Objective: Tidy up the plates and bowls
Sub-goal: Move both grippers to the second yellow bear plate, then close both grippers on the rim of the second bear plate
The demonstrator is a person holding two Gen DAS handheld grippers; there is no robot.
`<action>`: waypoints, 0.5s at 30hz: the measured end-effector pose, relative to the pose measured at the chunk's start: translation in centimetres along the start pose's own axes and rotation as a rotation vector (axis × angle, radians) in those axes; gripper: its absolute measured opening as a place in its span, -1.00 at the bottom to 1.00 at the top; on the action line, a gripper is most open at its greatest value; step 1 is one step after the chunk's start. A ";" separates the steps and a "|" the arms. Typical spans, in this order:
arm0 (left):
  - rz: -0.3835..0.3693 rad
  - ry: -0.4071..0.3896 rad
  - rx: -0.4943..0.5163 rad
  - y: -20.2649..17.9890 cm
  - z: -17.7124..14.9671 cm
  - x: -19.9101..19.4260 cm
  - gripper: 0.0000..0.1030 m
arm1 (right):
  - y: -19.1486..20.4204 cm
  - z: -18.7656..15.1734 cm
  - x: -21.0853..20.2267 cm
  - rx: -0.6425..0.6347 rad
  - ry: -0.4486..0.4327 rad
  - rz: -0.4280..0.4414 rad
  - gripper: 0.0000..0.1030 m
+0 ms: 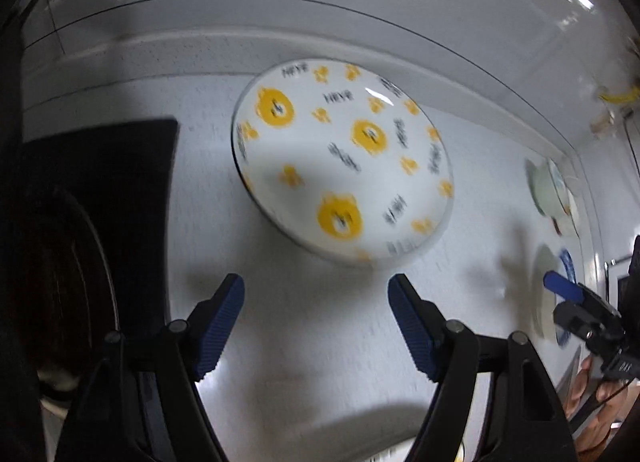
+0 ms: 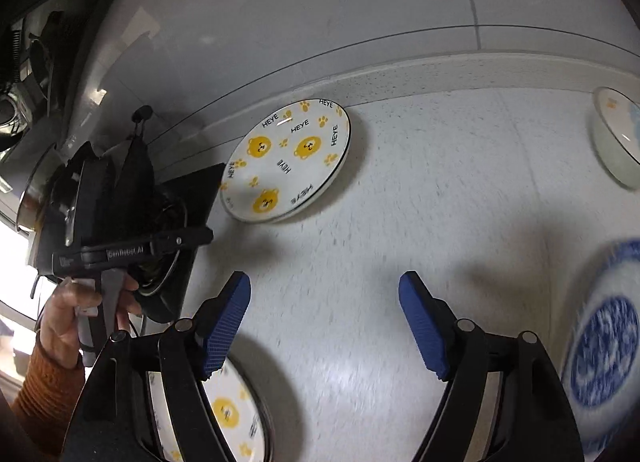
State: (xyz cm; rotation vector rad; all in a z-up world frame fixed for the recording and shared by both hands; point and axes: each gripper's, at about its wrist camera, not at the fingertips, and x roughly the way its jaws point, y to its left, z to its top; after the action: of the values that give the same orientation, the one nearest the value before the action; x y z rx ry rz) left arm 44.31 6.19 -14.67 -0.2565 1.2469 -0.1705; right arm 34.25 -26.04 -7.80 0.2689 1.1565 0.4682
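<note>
A white plate with yellow bears and "HEYE" lettering [image 1: 344,165] lies on the white counter near the back edge; it also shows in the right wrist view [image 2: 286,159]. My left gripper [image 1: 316,286] is open and empty, just short of that plate. My right gripper [image 2: 324,286] is open and empty above bare counter. A second bear plate [image 2: 228,414] lies below its left finger. A blue patterned plate [image 2: 604,350] lies at the right. A pale bowl [image 2: 616,133] sits at the far right.
A black cooktop [image 1: 100,189] with dark cookware is at the left. The counter's raised back edge [image 2: 440,69] meets a white wall. The other gripper [image 1: 580,302] appears at the right edge, over a blue-rimmed dish [image 1: 566,266].
</note>
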 end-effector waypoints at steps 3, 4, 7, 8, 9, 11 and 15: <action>0.033 0.005 -0.025 0.8 3.1 1.8 0.43 | -1.0 3.0 3.3 -0.012 0.034 0.012 0.40; 0.040 0.010 -0.036 1.0 3.7 2.4 0.43 | -1.2 3.7 4.2 -0.013 0.041 0.013 0.40; 0.049 0.020 -0.080 2.0 5.2 4.0 0.43 | -1.8 6.0 7.2 -0.021 0.069 0.023 0.40; 0.046 0.024 -0.094 2.3 5.6 4.4 0.43 | -1.9 6.6 8.1 -0.021 0.076 0.024 0.40; 0.038 0.028 -0.107 2.6 5.9 4.9 0.43 | -2.0 7.2 9.0 -0.020 0.083 0.026 0.40; 0.024 0.032 -0.122 3.1 6.2 5.7 0.42 | -2.3 8.3 10.8 -0.015 0.100 0.042 0.40; 0.005 -0.001 -0.125 3.7 6.8 6.1 0.38 | -2.3 9.4 13.2 -0.024 0.125 0.066 0.39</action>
State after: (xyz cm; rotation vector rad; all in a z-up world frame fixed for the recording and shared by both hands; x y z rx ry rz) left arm 52.64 8.82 -19.30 -0.3609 1.2584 -0.0879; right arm 47.68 -21.27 -15.87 0.2607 1.2657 0.5631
